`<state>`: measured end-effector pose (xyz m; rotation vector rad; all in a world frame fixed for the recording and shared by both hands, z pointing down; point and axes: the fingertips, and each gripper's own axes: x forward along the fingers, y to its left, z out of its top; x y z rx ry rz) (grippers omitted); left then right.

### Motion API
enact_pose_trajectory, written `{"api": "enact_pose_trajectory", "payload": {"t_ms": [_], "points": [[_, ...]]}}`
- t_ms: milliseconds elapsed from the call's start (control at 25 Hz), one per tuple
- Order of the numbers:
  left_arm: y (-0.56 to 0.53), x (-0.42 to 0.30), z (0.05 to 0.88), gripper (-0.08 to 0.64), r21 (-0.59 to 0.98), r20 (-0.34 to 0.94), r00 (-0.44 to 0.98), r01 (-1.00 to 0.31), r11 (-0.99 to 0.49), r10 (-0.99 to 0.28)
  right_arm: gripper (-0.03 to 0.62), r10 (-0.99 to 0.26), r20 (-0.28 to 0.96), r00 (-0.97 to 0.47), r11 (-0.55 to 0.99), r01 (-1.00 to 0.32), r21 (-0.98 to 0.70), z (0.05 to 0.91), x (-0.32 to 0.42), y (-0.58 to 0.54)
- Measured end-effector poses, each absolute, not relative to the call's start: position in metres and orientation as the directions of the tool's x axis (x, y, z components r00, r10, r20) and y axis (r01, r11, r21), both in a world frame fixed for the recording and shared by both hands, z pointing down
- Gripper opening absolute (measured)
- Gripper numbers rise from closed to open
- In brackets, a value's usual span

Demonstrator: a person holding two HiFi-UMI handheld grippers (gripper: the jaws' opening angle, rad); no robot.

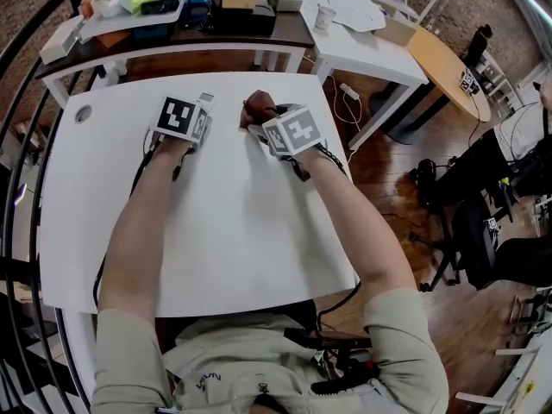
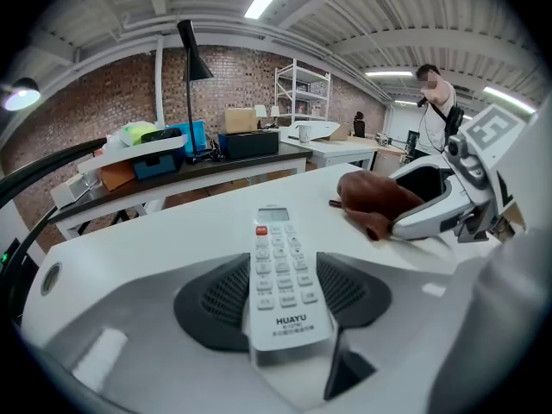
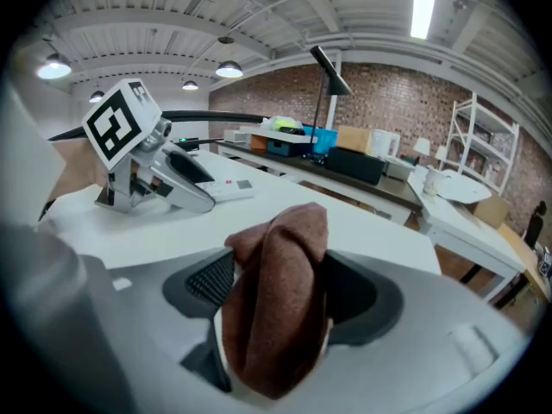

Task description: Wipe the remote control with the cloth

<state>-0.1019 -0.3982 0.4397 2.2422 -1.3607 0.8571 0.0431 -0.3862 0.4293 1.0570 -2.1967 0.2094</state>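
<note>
Two grippers are over the white table [image 1: 233,231], both mine, and I take them from the left. My left gripper [image 1: 200,109] is clamped on the remote control [image 2: 278,261]: the ribbed pads press on both of its long edges at the near end, where the brand print sits. Its long axis runs straight along the gripper's own line, away from me toward the far edge of the table. The button face is up, and the red key and the small screen are at the far end. From my head view the marker cube covers most of it, so only the left gripper view shows the keys. The right gripper view catches the remote's far end from the side, poking out of the left jaws low over the tabletop; whether it touches the table I cannot tell. Just to the right of it is the brown cloth [image 1: 257,108], near the remote but apart from it. My right gripper [image 1: 269,126] is clenched on that cloth, which stands bunched in a fold between the pads and bulges out past the jaw tips.
</note>
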Motion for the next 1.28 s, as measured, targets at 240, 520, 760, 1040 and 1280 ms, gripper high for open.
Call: {"api": "enact_pose_trajectory", "payload": {"t_ms": [240,520,760,1040,1280], "points": [[-0.393,-0.098,0.437,0.255,-0.062,0.635,0.317,-0.888,-0.455,-0.704,0.252,-0.663,0.628,-0.408,0.642,-0.740,0.198,0.433,0.044,-0.387],[-0.393,-0.104,0.435,0.247,-0.100,0.621,0.298,-0.887,-0.451,-0.724,0.173,-0.681,0.616,-0.396,0.622,-0.756,0.202,0.432,0.046,-0.387],[-0.392,-0.103,0.436,0.244,-0.083,0.616,0.306,-0.891,-0.446,-0.726,0.156,-0.713,0.574,-0.404,0.602,-0.771,0.206,0.425,0.049,-0.387],[-0.392,-0.113,0.421,0.242,-0.120,0.540,0.276,-0.910,-0.397,-0.795,0.152,-0.760,0.495,-0.422,0.574,-0.792,0.207,0.407,0.051,-0.385],[-0.379,-0.094,0.407,0.241,-0.200,0.455,0.323,-0.871,-0.449,-0.829,0.147,-0.797,0.410,-0.444,0.567,-0.785,0.250,0.378,0.053,-0.375]]}}
